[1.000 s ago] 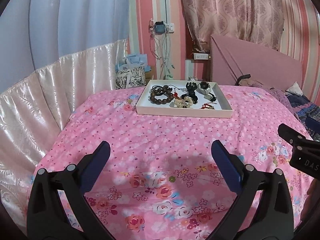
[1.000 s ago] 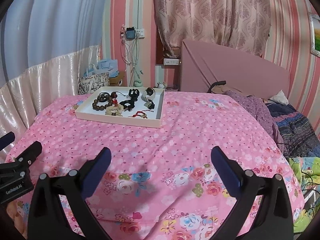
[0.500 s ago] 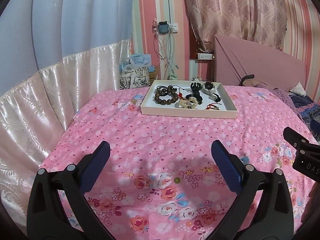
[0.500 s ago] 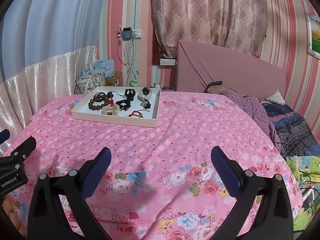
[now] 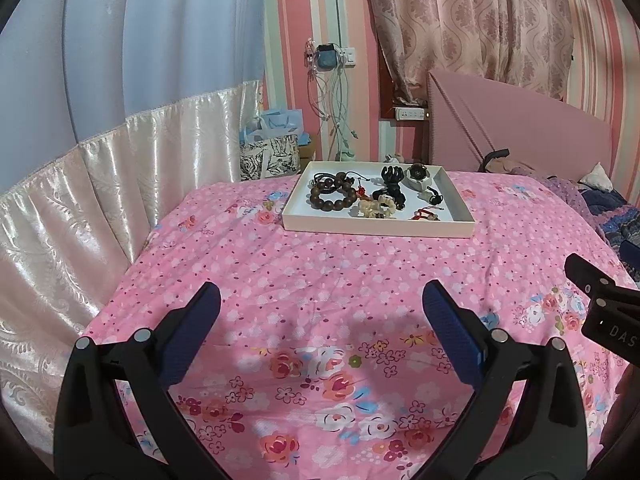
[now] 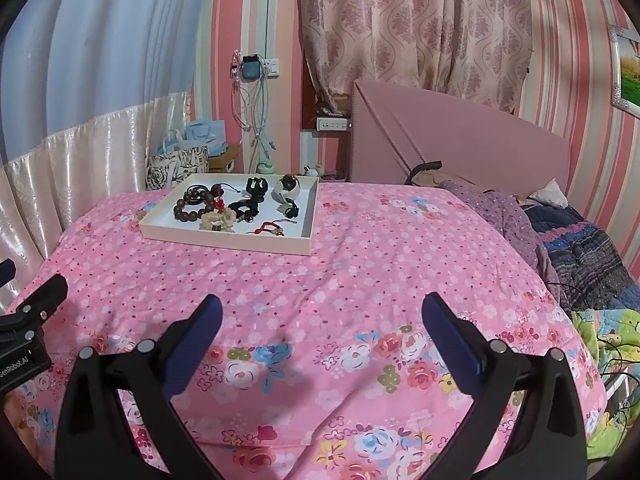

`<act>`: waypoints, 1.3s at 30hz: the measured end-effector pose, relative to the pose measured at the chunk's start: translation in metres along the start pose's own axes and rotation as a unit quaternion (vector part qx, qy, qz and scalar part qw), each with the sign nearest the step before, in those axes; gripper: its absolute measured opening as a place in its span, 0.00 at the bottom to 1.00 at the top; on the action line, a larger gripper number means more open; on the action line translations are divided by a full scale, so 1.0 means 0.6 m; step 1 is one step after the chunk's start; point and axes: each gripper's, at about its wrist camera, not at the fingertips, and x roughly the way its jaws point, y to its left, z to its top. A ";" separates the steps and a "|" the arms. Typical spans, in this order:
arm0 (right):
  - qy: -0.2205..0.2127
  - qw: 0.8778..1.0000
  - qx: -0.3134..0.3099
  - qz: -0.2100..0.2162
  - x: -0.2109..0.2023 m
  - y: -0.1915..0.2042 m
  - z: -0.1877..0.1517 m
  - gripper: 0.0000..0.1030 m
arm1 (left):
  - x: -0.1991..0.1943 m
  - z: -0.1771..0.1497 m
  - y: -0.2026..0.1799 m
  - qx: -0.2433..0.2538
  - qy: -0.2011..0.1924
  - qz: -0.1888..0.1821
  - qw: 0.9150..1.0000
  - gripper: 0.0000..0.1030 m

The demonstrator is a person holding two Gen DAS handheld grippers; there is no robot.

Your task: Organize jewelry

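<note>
two grippers hang over a pink floral bedspread (image 5: pixel 320 272), both with jaws spread wide and nothing between the blue pads. the left gripper (image 5: pixel 320 304) sits low in its own view, and the right gripper (image 6: pixel 320 308) does the same in its own; each also shows at the edge of the other's view. well ahead of both, toward the far side of the bed, lies a shallow white tray (image 5: pixel 378 227) flat on the cover, apart from either gripper. inside it, a dark wooden bead bracelet (image 5: pixel 333 198) rests at the left part, a pale beaded bracelet (image 5: pixel 374 209) just beside it toward the middle, a black claw-shaped piece (image 5: pixel 390 178) behind that, a round dark ornament on a pale base (image 5: pixel 417 172) at the far right corner, and a small red corded charm (image 5: pixel 428 215) near the front right. behind the tray stand patterned gift bags (image 5: pixel 270 152), a pink headboard (image 5: pixel 520 128) and a patterned curtain (image 5: pixel 472 20)
</note>
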 end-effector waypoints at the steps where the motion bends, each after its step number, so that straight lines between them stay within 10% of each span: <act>1: 0.000 1.000 0.000 0.000 0.001 0.001 0.000 0.97 | 0.000 0.000 0.000 0.000 -0.001 0.002 1.000 0.97; 39: -0.003 1.000 0.000 -0.006 0.005 -0.001 -0.001 0.97 | -0.001 0.009 0.007 0.001 -0.006 0.007 1.000 0.97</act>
